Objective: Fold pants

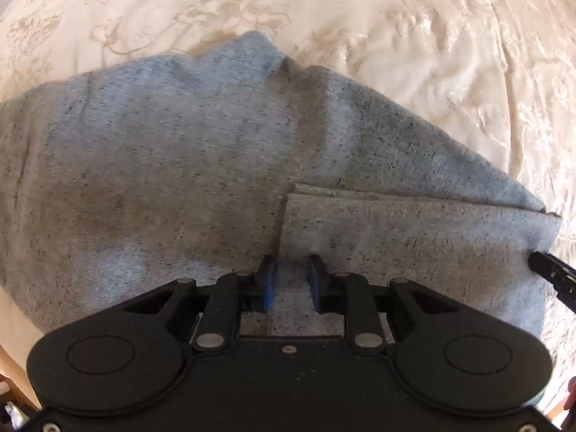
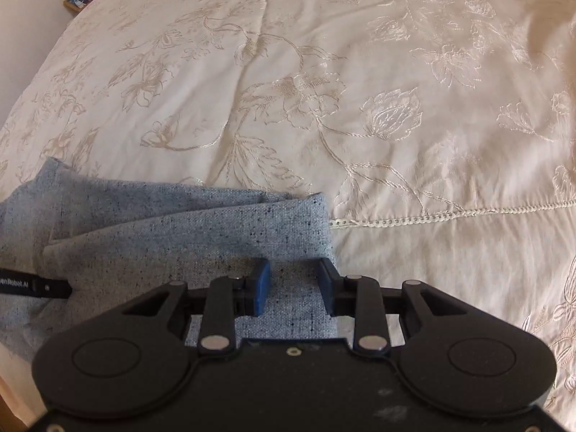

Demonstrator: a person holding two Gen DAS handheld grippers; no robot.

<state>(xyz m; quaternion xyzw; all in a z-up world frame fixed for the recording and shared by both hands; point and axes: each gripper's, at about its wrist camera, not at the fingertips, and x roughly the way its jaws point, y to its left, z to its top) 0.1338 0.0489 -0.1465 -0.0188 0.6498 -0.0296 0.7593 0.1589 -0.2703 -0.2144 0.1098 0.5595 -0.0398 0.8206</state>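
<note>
Grey speckled pants point(image 1: 180, 165) lie on a cream embroidered bedspread point(image 1: 450, 54), with a folded layer point(image 1: 414, 237) on top at the near right. My left gripper point(image 1: 292, 266) sits over the near edge of that layer, jaws parted with fabric between the blue pads. My right gripper point(image 2: 293, 270) is open over the right end of the pants point(image 2: 201, 237); cloth lies between its fingers. The right gripper's finger point(image 1: 550, 273) shows at the right edge of the left wrist view. The left gripper's finger point(image 2: 36, 284) shows at the left in the right wrist view.
The bedspread point(image 2: 360, 90) stretches far beyond the pants, with a lace seam point(image 2: 450, 214) running right. A small framed picture point(image 2: 77, 0) and other items stand by the wall at the far left corner. Wooden floor or frame shows at the lower left point(image 1: 14, 367).
</note>
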